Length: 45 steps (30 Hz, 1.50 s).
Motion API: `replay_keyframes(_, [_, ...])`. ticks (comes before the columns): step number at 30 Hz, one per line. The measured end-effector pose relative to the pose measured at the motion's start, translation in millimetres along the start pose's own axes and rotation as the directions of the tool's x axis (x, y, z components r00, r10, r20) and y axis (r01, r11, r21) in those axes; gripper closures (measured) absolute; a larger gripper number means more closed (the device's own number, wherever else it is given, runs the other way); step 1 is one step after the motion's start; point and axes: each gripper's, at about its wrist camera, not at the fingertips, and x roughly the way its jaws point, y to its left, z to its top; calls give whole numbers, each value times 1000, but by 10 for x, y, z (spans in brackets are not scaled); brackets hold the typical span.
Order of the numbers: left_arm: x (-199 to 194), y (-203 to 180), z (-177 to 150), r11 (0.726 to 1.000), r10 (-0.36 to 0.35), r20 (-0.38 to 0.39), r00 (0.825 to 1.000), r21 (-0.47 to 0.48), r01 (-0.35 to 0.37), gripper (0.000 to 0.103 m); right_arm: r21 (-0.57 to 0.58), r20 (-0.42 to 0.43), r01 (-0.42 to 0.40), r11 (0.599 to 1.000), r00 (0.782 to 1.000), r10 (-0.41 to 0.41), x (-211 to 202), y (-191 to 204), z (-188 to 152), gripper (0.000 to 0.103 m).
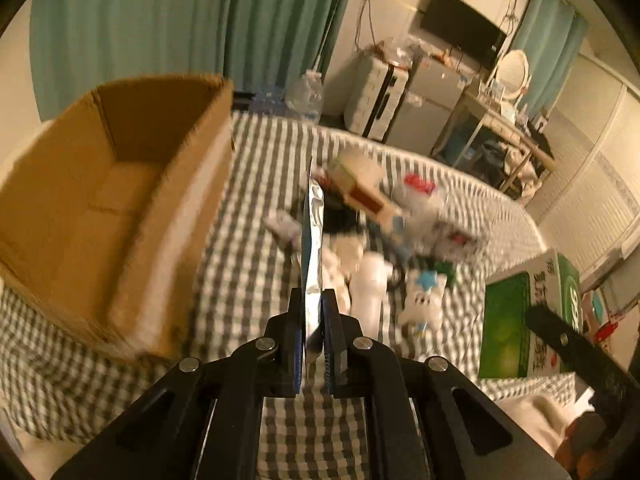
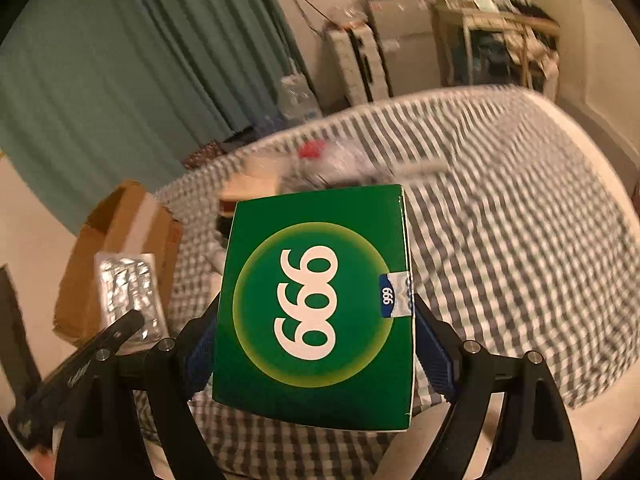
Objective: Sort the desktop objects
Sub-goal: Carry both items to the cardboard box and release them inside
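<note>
Black linkage arms of the left hand-held gripper [image 1: 311, 312] fill the lower foreground of the left wrist view; its blue pads are pressed onto the lower edge of a foil blister pack [image 1: 313, 248], which stands on edge between them and is seen almost edge-on. From the right wrist view the same blister pack [image 2: 130, 292] shows its silver face, just in front of the open cardboard box [image 2: 120, 256]. That cardboard box [image 1: 116, 208] sits on the bed with the checked sheet [image 1: 256, 248], to the left of the held pack, its mouth open and its interior apparently bare. The right hand-held gripper [image 2: 316, 344] pinches a green "999" medicine box [image 2: 316, 304] by its two side faces, holding it above the sheet; the same medicine box [image 1: 528, 312] appears at the right edge of the left wrist view. A blurred heap of unsorted objects [image 1: 384, 232] lies on the sheet beyond the pack, well apart from the cardboard box.

Judged step: carrying the pack to the cardboard box. To do it well, the pack should clear the near wall before the grip is released, since a thin sheet gripped at one end may catch on the rim. Releasing low inside the box would keep it flat. The medicine box should be kept to the right to avoid collision.
</note>
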Motion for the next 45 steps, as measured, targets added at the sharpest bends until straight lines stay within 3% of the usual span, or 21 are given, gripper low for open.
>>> replay_keyframes(3, [-233, 87, 219, 1000, -10, 47, 999, 22, 9, 95, -76, 54, -34, 997, 998, 39, -262, 308, 101, 19])
replay_keyframes(6, [-524, 211, 451, 997, 23, 98, 995, 74, -30, 95, -139, 69, -86, 987, 993, 96, -434, 621, 197, 19])
replay_keyframes(10, [-791, 502, 684, 997, 26, 118, 993, 64, -34, 95, -222, 51, -178, 959, 980, 194, -605, 1115, 357, 19])
replay_keyframes(15, [-1018, 1046, 911, 988, 128, 153, 980, 64, -139, 95, -267, -7, -292, 919, 954, 301, -575, 1692, 513, 19])
replay_keyframes(20, [-897, 1542, 891, 990, 135, 109, 985, 17, -138, 95, -287, -91, -373, 882, 928, 363, -259, 2255, 467, 19])
replay_keyframes(24, [-658, 1772, 749, 991, 128, 68, 989, 17, -130, 95, -237, -170, -413, 879, 909, 381, 158, 2469, 361, 19])
replay_keyframes(30, [-410, 2080, 636, 992, 126, 10, 992, 8, -126, 95, -200, -239, -424, 883, 895, 376, 636, 2761, 205, 19])
replay_keyframes(34, [-282, 2230, 566, 990, 141, -20, 990, 8, -141, 95, -216, -255, -402, 890, 903, 346, 874, 2962, 142, 18])
replay_keyframes(35, [-266, 2258, 548, 990, 143, -22, 989, 5, -143, 92, -211, -264, -403, 890, 901, 345, 920, 2977, 131, 18])
replay_keyframes(37, [-243, 2293, 526, 987, 163, -26, 986, 12, -163, 61, -198, -271, -385, 901, 905, 328, 981, 2993, 110, 15])
replay_keyframes(38, [-235, 2299, 517, 984, 179, -31, 983, 20, -179, 17, -195, -259, -369, 909, 913, 315, 1000, 3000, 107, 15])
replay_keyframes(39, [-243, 2310, 505, 977, 212, -27, 977, 20, -211, 0, -192, -242, -352, 916, 922, 303, 1009, 2978, 111, 13])
replay_keyframes(40, [-286, 2308, 488, 973, 229, 2, 973, 10, -229, 0, -190, -226, -338, 922, 929, 294, 992, 2964, 117, 11])
replay_keyframes(42, [-348, 2290, 476, 981, 195, 42, 980, 7, -196, 0, -175, -203, -347, 921, 929, 311, 956, 2906, 152, 10])
replay_keyframes(45, [-370, 2300, 476, 980, 200, 31, 979, -8, -200, 0, -151, -186, -369, 917, 922, 340, 877, 2793, 214, 10])
